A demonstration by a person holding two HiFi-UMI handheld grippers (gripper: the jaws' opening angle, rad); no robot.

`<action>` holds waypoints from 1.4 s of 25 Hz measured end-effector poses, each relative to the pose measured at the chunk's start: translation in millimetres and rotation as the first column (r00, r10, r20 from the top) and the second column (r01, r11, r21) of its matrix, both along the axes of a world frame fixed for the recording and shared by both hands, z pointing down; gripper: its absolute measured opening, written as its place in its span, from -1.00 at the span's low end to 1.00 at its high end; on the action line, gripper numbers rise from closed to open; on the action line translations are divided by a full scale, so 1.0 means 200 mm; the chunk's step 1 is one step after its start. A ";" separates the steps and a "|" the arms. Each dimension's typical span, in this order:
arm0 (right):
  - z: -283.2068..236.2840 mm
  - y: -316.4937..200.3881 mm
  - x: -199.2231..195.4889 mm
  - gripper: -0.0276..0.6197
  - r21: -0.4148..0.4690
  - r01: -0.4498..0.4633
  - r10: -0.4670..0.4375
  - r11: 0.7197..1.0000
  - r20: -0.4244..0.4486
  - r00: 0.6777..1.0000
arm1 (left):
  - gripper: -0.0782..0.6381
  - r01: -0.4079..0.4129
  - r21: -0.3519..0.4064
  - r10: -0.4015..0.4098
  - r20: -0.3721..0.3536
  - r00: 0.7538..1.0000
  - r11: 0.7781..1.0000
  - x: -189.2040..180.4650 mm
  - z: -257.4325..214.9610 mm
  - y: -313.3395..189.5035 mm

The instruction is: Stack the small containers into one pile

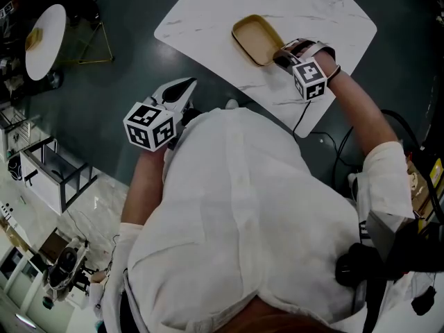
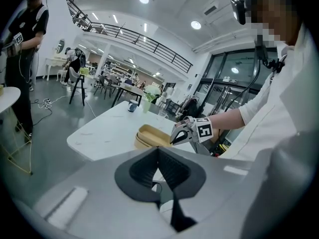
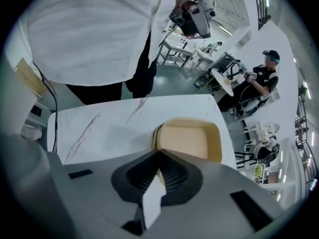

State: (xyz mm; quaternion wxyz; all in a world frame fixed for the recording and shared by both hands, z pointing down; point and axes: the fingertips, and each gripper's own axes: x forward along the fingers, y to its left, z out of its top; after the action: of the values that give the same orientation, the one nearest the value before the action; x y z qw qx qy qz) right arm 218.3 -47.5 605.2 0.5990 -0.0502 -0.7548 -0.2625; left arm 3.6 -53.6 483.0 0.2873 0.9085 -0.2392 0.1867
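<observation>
Right fingers [image 3: 175,176] shut — on container [image 3: 188,139] rim

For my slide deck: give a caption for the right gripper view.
Right gripper shut on the rim of a tan container on a white marble table.

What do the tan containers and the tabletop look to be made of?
The tan containers look like moulded plastic or bamboo-fibre: matte, one even colour, thin rounded rim; can't tell which. The tabletop is white with grey veins, smooth with a soft sheen, so marble or a marble-look slab.
</observation>
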 end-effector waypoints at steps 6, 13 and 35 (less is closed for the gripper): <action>0.03 0.01 0.00 -0.88 -0.029 0.010 -0.010 1.000 -0.008 1.000 | -0.76 -0.005 0.001 0.005 0.000 1.000 1.000 0.02 -0.02 -0.02; 0.08 0.00 -0.03 -0.88 -0.040 0.008 -0.008 0.999 0.004 1.000 | -0.76 -0.006 0.000 0.006 0.007 1.000 1.000 0.02 0.00 -0.04; 0.06 0.01 0.02 -0.57 -0.062 -0.103 0.110 0.993 0.107 0.988 | -0.76 -0.029 0.009 0.029 0.040 0.999 1.000 0.10 -0.05 -0.02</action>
State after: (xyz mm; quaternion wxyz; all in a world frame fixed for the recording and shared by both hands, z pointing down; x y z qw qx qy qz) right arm 221.6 -46.0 616.9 0.5679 -0.0120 -0.7955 -0.2110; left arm 23.2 -56.9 473.3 0.2755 0.9093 -0.2326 0.2076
